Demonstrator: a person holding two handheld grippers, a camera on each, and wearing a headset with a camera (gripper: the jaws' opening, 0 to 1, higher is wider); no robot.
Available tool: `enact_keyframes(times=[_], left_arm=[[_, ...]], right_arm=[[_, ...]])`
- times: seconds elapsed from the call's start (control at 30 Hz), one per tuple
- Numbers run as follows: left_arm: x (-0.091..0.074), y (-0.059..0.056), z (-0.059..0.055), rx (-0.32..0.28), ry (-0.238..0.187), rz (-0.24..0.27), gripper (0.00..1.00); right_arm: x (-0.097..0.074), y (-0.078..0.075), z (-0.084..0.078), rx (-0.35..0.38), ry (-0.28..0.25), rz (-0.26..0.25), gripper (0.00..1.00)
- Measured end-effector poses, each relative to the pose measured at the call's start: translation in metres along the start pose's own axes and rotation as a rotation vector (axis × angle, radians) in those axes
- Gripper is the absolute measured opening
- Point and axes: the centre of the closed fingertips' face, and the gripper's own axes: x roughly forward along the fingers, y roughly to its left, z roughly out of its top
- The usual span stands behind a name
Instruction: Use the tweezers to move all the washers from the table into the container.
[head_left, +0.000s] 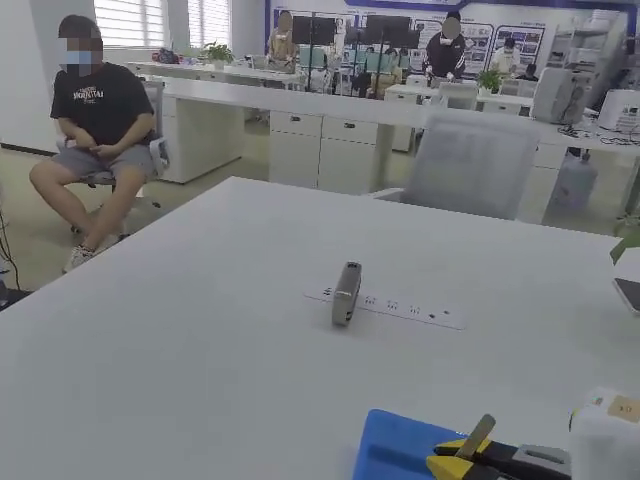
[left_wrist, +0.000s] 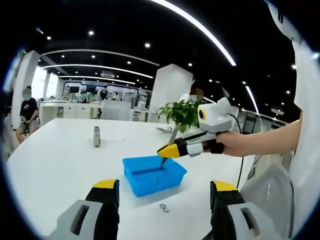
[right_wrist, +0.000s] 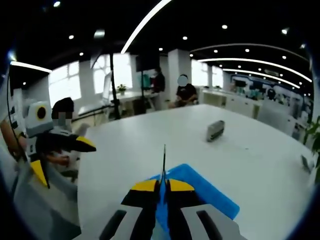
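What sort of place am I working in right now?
Probably an open-plan office or lab: rows of long white desks with drawer units, long strip lights on a dark ceiling, and a seated person in a black T-shirt beside the wide white table.

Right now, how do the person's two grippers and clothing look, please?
Both look alike: the left gripper and the right gripper have grey jaws, black inside, with yellow tips. The right gripper's body is white and black, and a thin black cable trails from it. The person wears a white top.
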Motion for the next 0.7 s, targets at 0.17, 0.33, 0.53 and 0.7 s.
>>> enact_keyframes(times=[0.17, 0.33, 0.53, 0.7], left_arm=[[0.000, 0.000, 0.000, 0.003, 0.002, 0.000, 0.75], [-0.001, 0.001, -0.001, 0.004, 0.002, 0.004, 0.74], [-0.001, 0.002, -0.001, 0.005, 0.003, 0.005, 0.74], [-0.001, 0.002, -0.002, 0.004, 0.007, 0.007, 0.73]], right_arm=[[0.002, 0.030, -0.007, 0.028, 0.008, 0.080, 0.03], [0.011, 0.051, -0.031, 0.073, 0.072, 0.144, 0.04], [0.023, 0.053, -0.057, 0.111, 0.118, 0.154, 0.04], [0.029, 0.054, -0.066, 0.148, 0.134, 0.160, 0.04]])
